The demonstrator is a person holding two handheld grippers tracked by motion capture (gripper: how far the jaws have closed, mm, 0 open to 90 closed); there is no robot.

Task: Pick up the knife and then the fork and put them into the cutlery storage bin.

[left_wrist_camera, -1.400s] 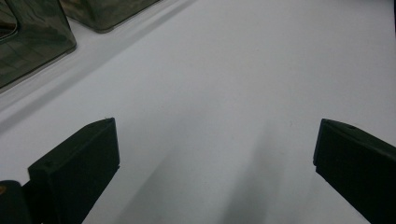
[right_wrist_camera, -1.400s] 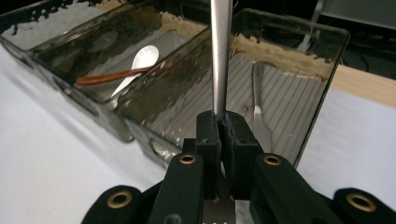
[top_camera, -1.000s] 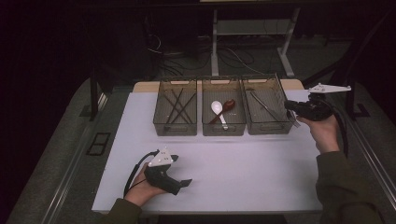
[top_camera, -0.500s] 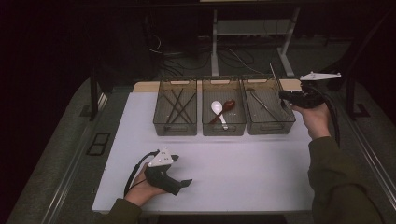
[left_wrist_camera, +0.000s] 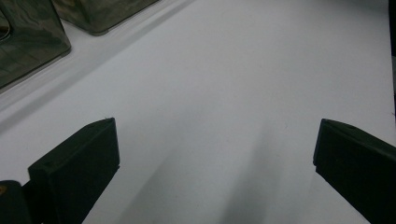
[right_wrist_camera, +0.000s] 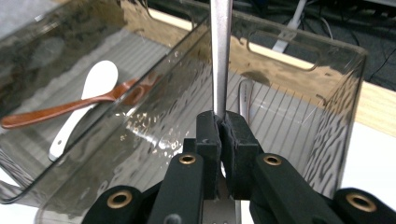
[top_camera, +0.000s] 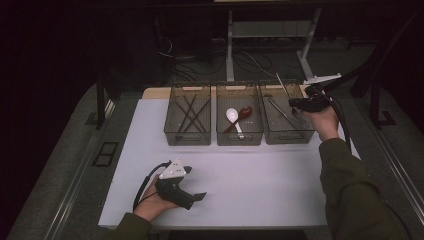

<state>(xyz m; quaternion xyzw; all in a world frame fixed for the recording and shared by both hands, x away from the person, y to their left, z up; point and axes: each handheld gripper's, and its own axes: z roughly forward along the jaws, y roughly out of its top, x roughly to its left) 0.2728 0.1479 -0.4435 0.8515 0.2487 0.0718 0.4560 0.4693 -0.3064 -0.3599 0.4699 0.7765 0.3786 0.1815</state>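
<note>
While the left gripper is rested low on the white table top near the front edge, its jaws are seen spread wide in the left gripper view, with bare white surface between them. A person's hand is wrapped around its body, and a cable is looped behind it.

Farther back, three clear bins are lined up side by side. Dark chopsticks are laid crossed in the left bin. A white spoon and a brown spoon are laid crossed in the middle bin.

At the right bin, the right gripper is held above the bin's far right corner. Its jaws are pressed together on a flat metal utensil handle, which is pointed up and away from the pads in the right gripper view. What kind of utensil it is cannot be told. A second metal utensil is seen lying on the ribbed floor of that bin, just beyond the pinched one.
</note>
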